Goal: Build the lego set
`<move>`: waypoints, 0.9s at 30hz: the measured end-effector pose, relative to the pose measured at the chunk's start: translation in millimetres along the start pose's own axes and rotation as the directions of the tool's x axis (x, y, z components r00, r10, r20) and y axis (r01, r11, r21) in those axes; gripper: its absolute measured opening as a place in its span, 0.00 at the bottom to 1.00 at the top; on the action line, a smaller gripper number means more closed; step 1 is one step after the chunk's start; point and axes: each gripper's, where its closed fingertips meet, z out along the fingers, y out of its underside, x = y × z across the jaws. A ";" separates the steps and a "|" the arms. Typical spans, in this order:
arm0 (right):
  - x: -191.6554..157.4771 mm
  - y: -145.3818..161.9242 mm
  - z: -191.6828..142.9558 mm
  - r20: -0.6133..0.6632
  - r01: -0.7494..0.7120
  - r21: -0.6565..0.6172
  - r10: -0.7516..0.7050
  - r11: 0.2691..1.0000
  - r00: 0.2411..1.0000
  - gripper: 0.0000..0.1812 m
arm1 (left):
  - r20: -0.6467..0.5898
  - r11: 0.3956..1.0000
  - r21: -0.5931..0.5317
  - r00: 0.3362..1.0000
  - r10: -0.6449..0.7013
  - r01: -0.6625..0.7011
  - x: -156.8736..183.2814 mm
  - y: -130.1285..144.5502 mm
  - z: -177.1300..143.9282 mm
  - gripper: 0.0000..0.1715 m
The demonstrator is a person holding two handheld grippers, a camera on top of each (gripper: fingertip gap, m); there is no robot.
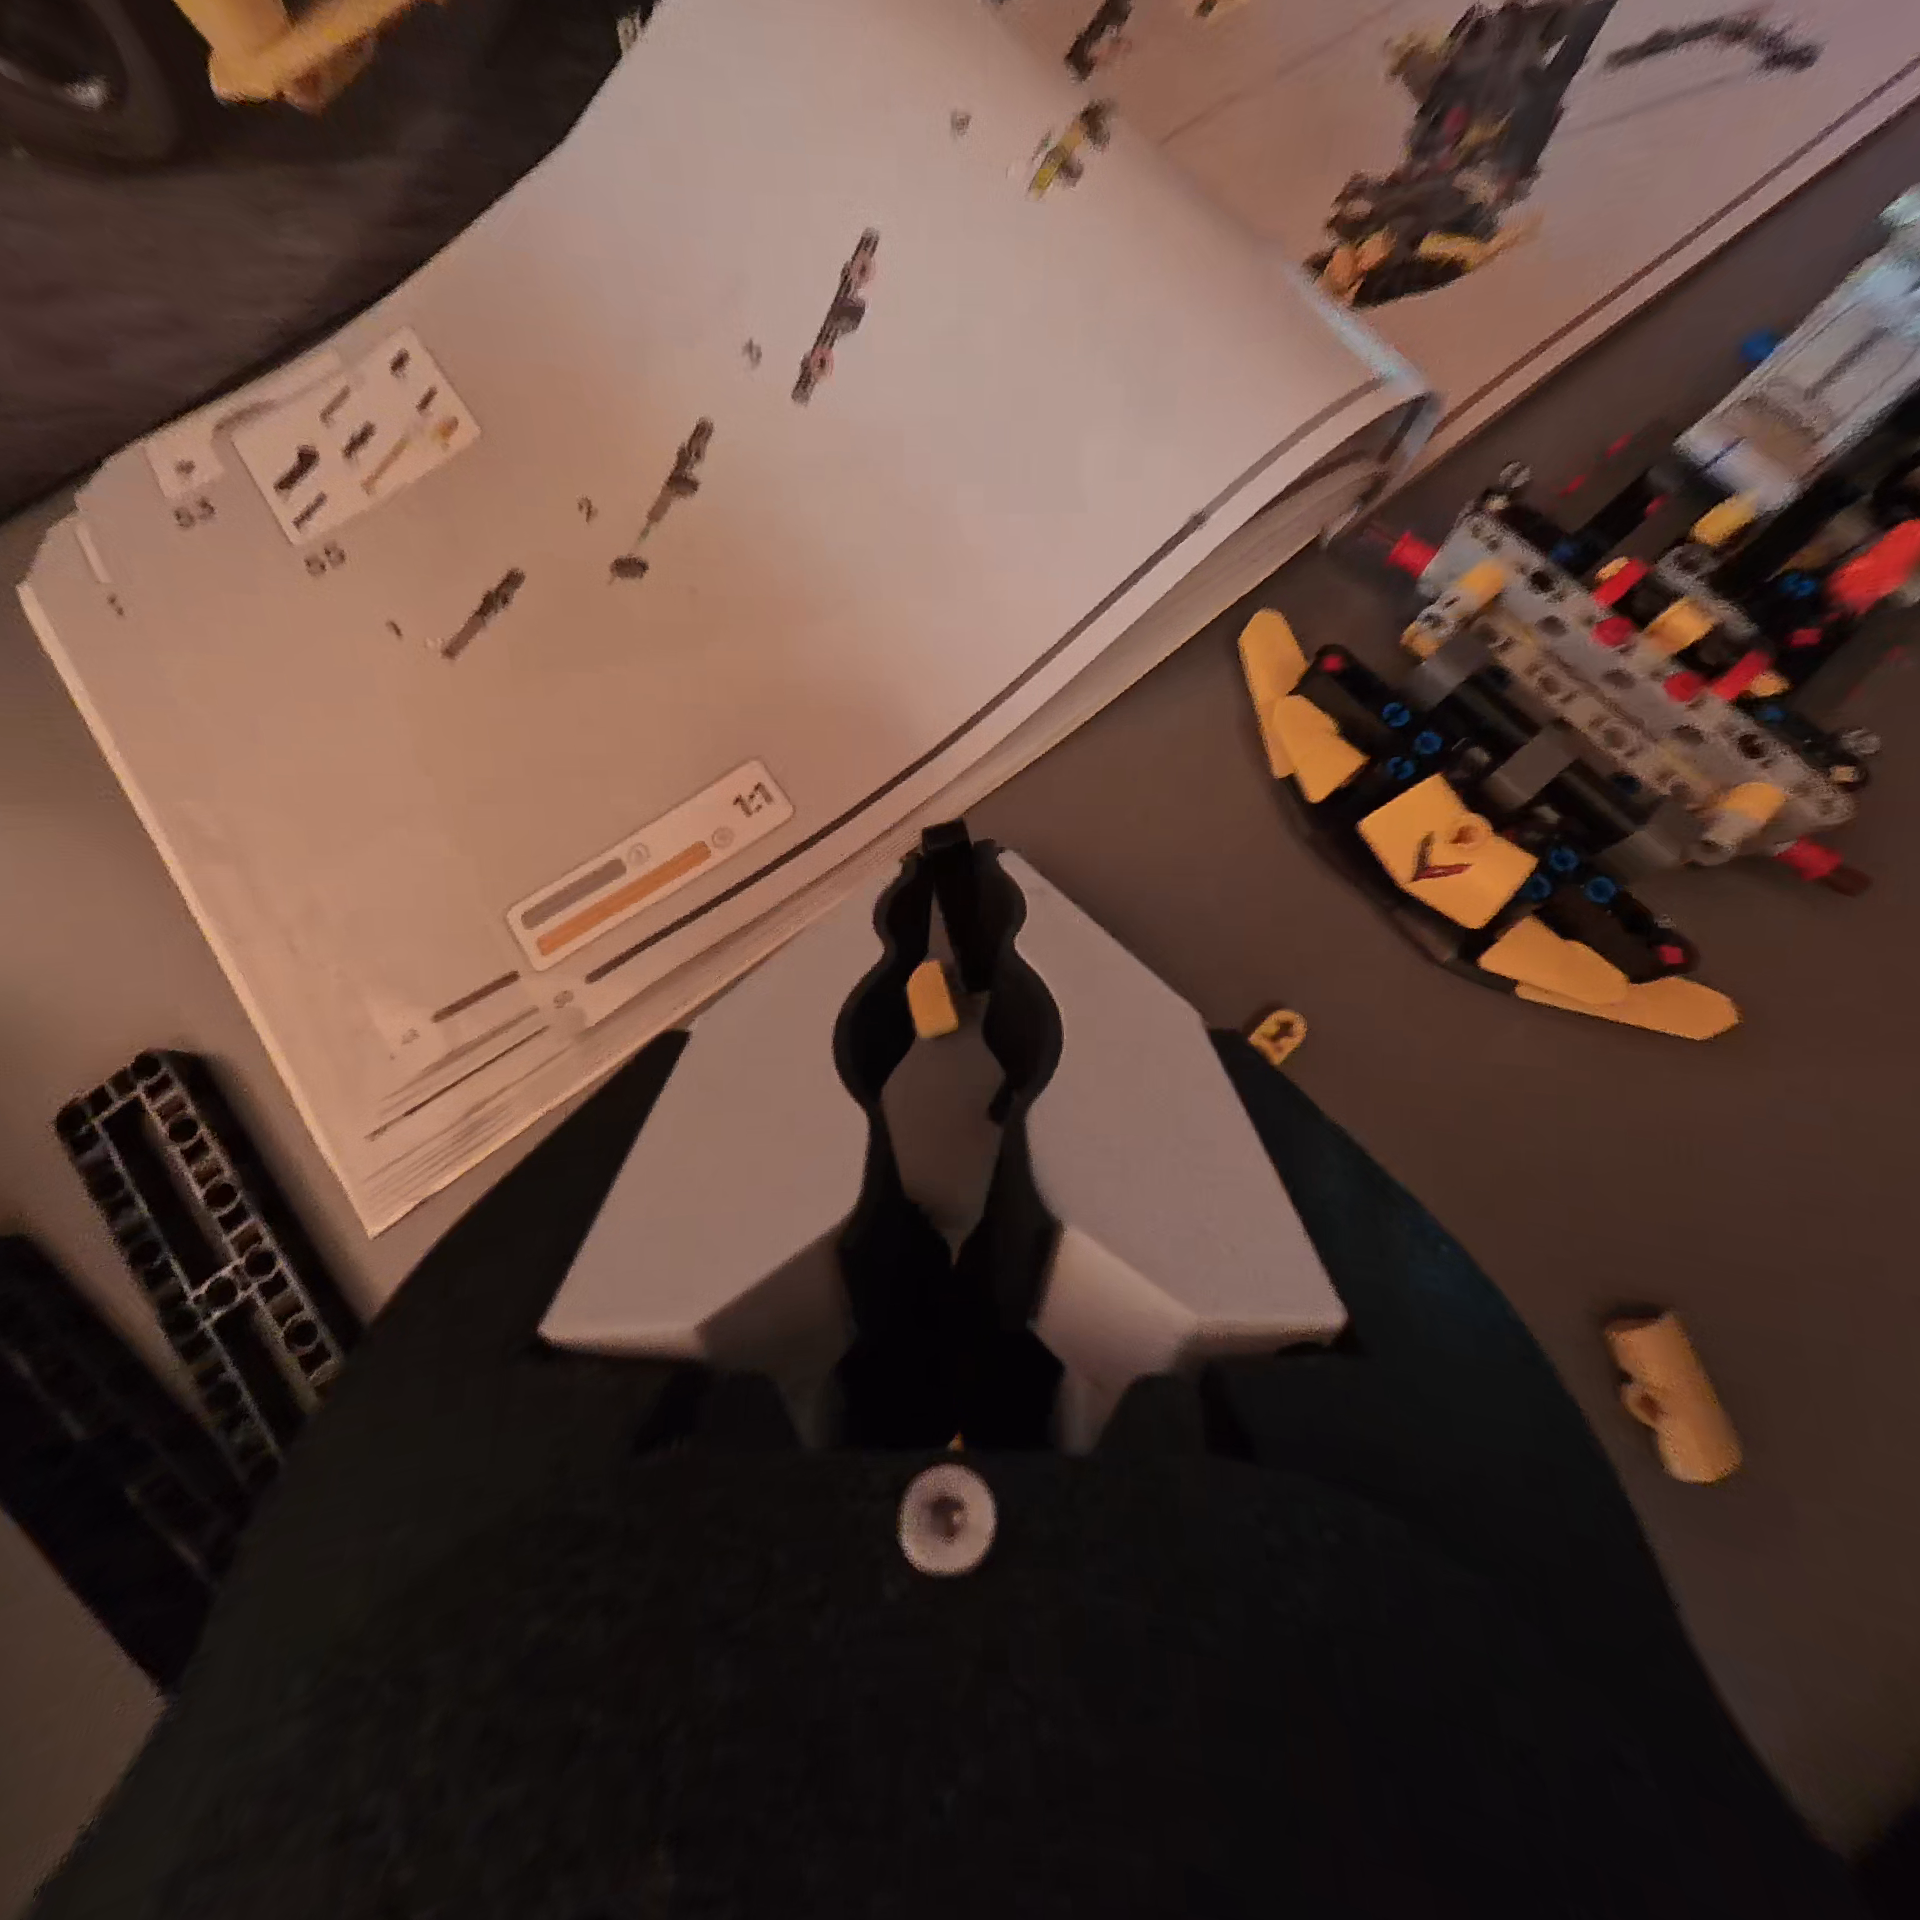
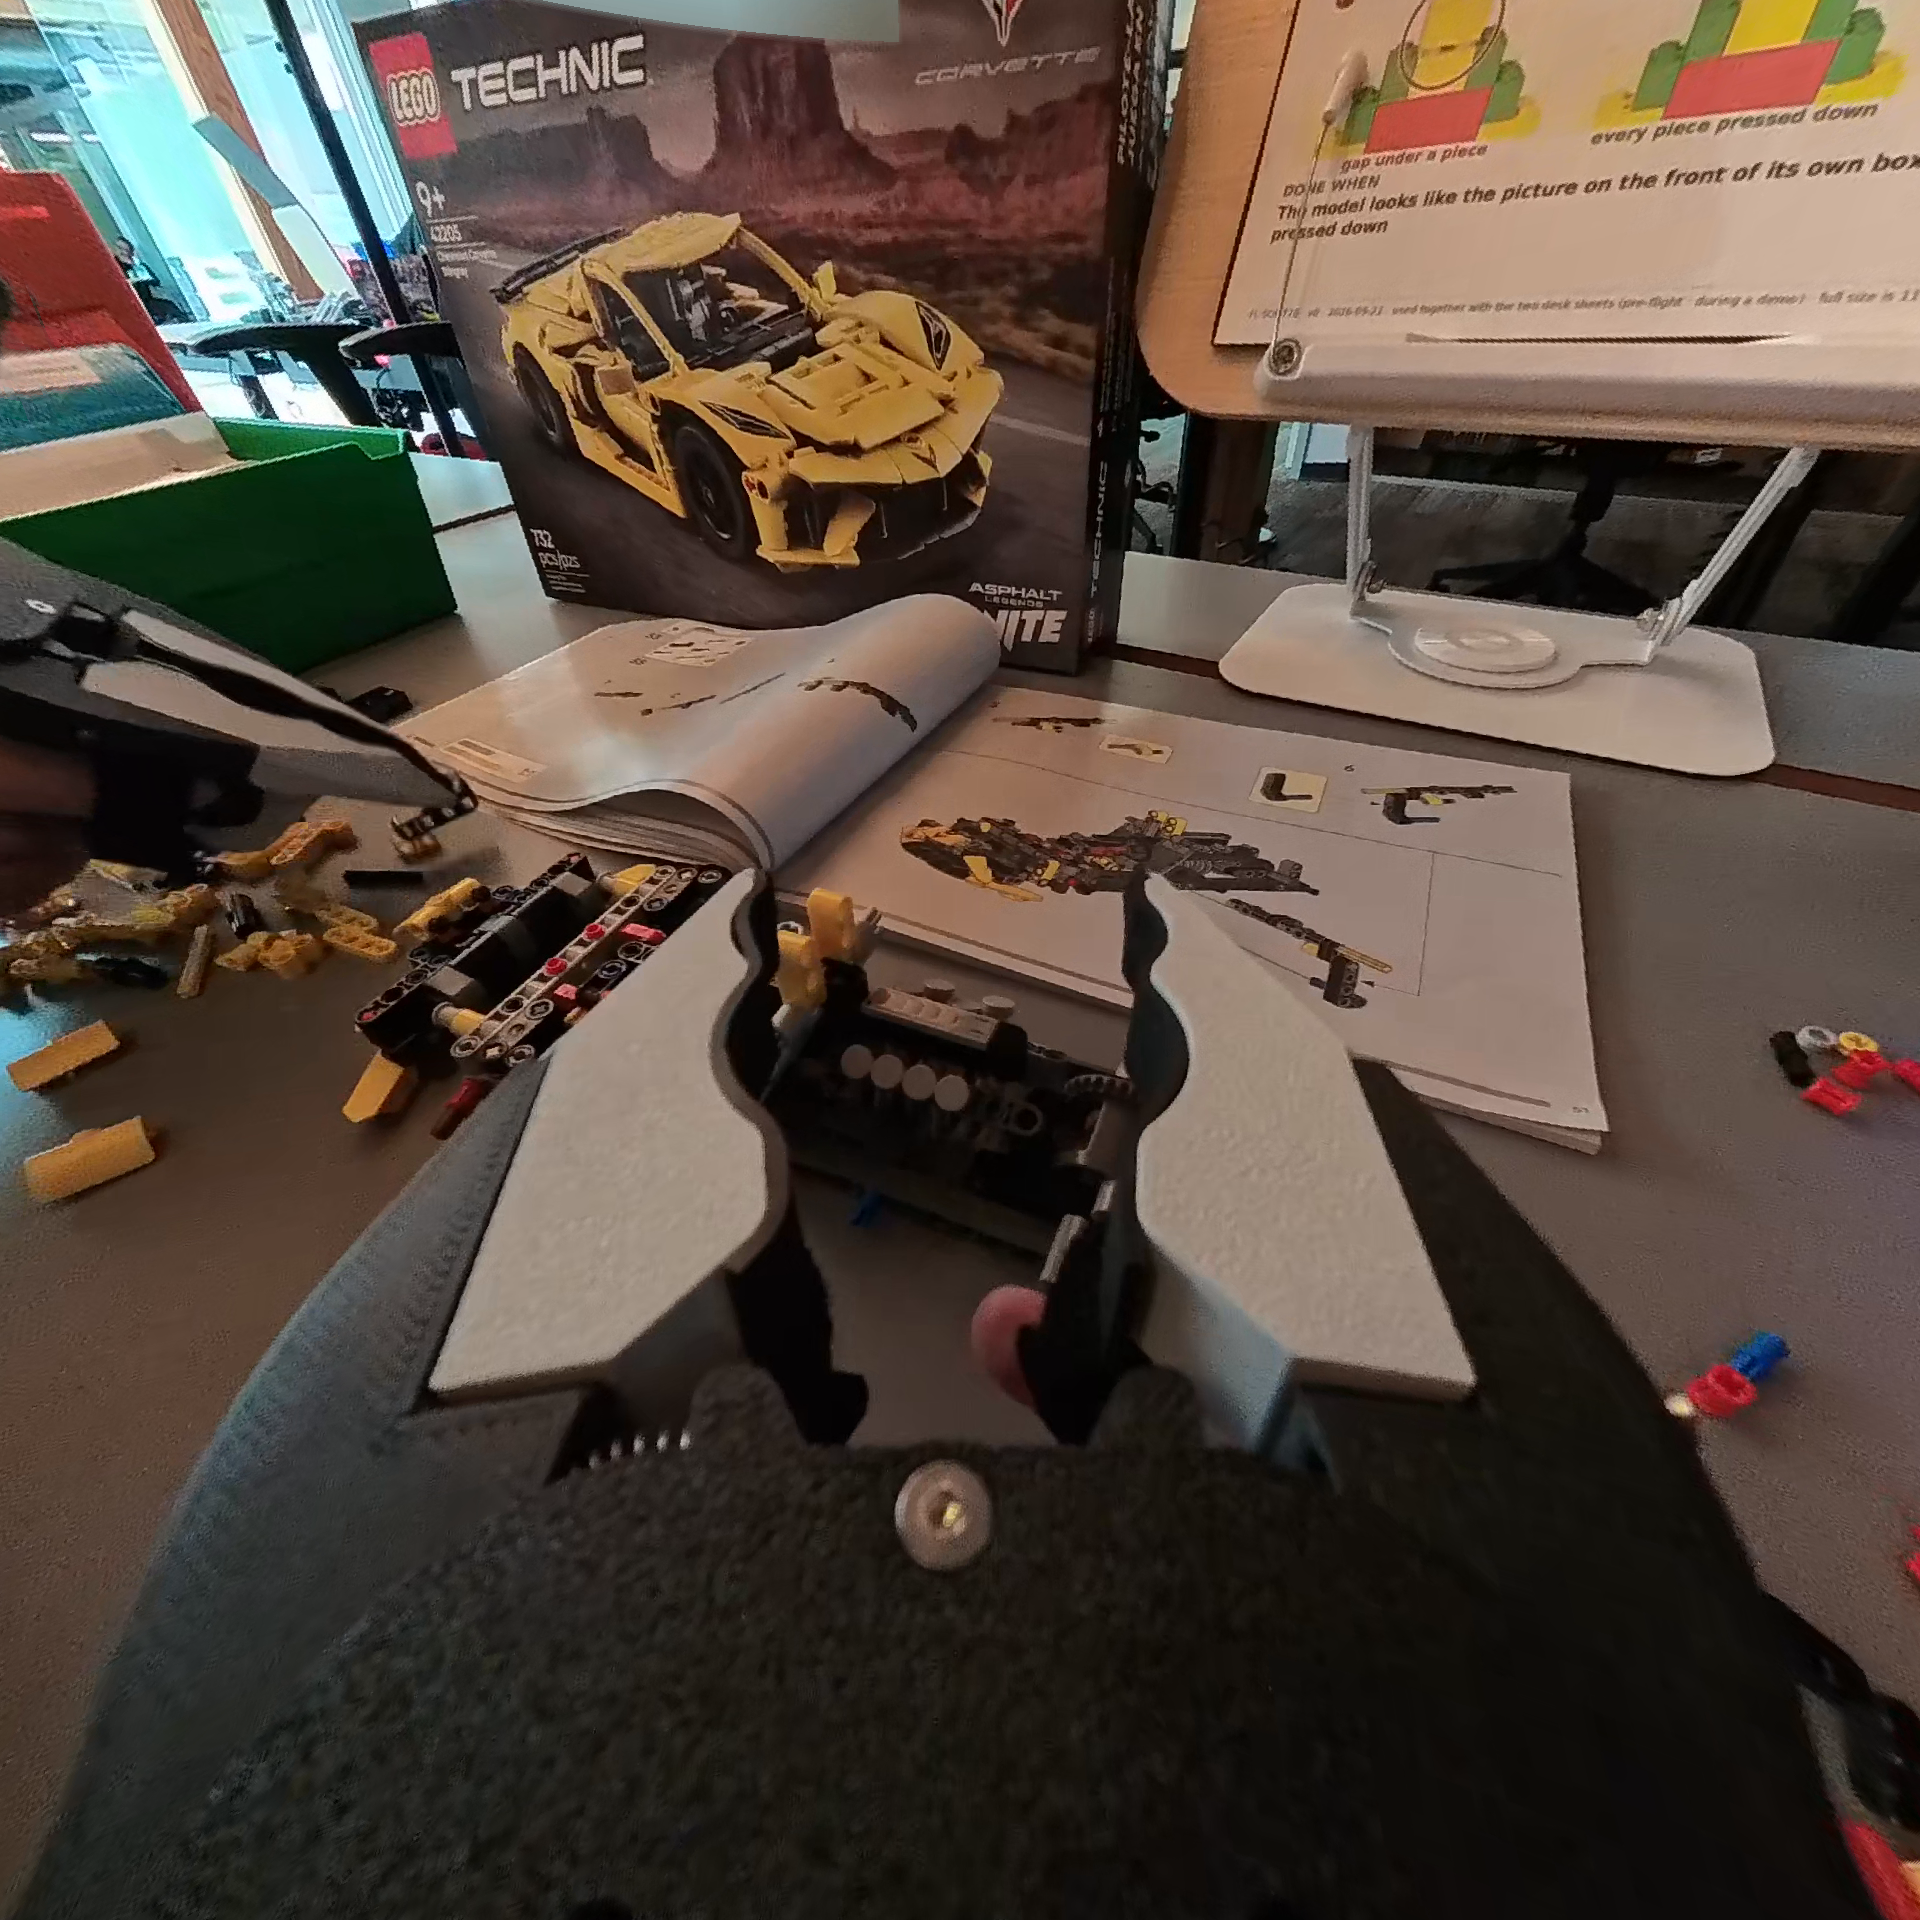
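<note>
My left gripper [image 1: 951, 862] is shut on a short black beam [image 1: 961, 914] with a yellow connector [image 1: 932, 997] on it, held over the near edge of the open instruction book [image 1: 623, 540]. It also shows in the right wrist view [image 2: 449, 808], left of the book [image 2: 1195, 935]. The partly built car chassis [image 1: 1558, 717], black, grey and yellow with red pins, lies on the grey table to its right. My right gripper [image 2: 945, 904] has its jaws wide apart around the rear engine part of the chassis [image 2: 935, 1081], which fills the gap and seems pinched.
The set's box [image 2: 779, 364] stands behind the book, with a green bin [image 2: 239, 540] to the left and a white sheet stand [image 2: 1507, 665] to the right. Loose yellow pieces [image 2: 208, 935] lie left and small red pieces [image 2: 1849, 1075] right. A black frame [image 1: 197, 1226] and a yellow connector [image 1: 1673, 1392] lie nearby.
</note>
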 end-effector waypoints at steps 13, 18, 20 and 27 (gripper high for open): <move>-5.3 -8.7 -6.4 -0.001 0.037 0.039 -0.037 0.999 0.999 0.36 | -0.505 0.991 0.040 0.853 0.129 -0.127 178.5 -5.6 -25.8 0.02; 1.1 -7.4 -10.1 -0.045 0.098 0.023 -0.097 0.995 0.994 0.36 | -0.477 0.972 0.000 0.855 0.206 -0.234 200.8 9.4 -11.4 0.03; 9.5 -6.1 -18.0 -0.074 0.093 -0.001 -0.093 0.996 0.993 0.35 | -0.470 0.964 -0.011 0.852 0.229 -0.266 204.5 14.3 -6.7 0.03; 54.6 33.9 -93.5 -0.174 -0.047 -0.301 -0.006 0.952 0.985 0.30 | -0.450 0.945 0.009 0.842 0.297 -0.328 212.7 15.8 -2.7 0.03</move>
